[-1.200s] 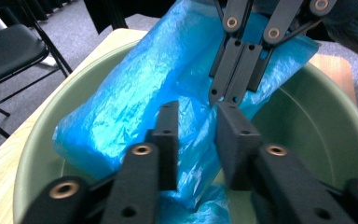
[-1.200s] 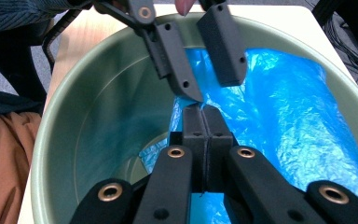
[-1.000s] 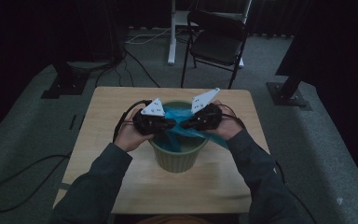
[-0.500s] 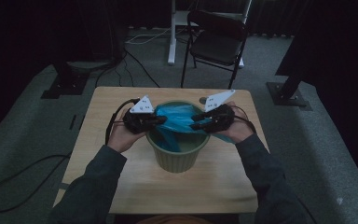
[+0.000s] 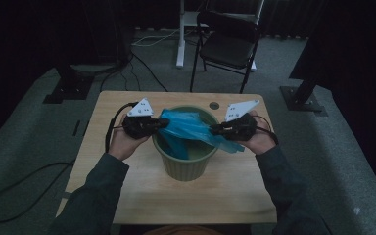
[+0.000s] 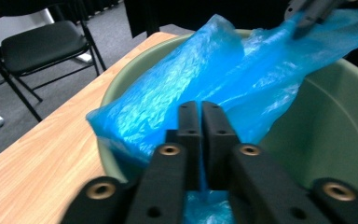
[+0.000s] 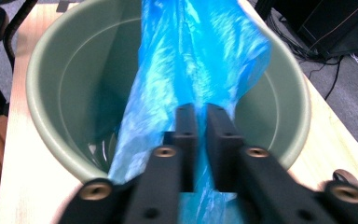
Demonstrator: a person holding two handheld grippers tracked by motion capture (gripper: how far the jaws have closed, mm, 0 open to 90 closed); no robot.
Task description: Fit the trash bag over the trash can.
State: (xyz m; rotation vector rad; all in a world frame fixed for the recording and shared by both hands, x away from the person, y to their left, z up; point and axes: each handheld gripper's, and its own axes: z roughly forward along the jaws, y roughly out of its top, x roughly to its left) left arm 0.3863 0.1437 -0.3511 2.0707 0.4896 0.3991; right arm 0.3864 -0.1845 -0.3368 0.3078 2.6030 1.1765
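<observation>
A green round bin [image 5: 183, 169] stands in the middle of the wooden table [image 5: 215, 198]. A blue plastic bag [image 5: 191, 126] stretches across its mouth and hangs partly inside. My left gripper [image 5: 164, 122] is at the bin's left rim, its jaws nearly together on the bag's edge [image 6: 191, 70] after just easing open a little. My right gripper [image 5: 214, 129] is at the right rim, its jaws having just closed on the other side of the bag [image 7: 191, 46]. In both gripper views the film runs down between the jaws [image 6: 200, 105] [image 7: 201, 107] over the bin wall [image 6: 335, 107] [image 7: 51, 93].
A small round hole [image 5: 214, 105] sits in the tabletop behind the bin. Beyond the far edge stand a black folding chair [image 5: 227, 44] and a white post [image 5: 180, 34]. Cables [image 5: 142, 54] trail over the grey floor.
Both hands have moved apart from the bin's middle to its left and right rims. The bag, bunched between them before, is now pulled out across the opening.
</observation>
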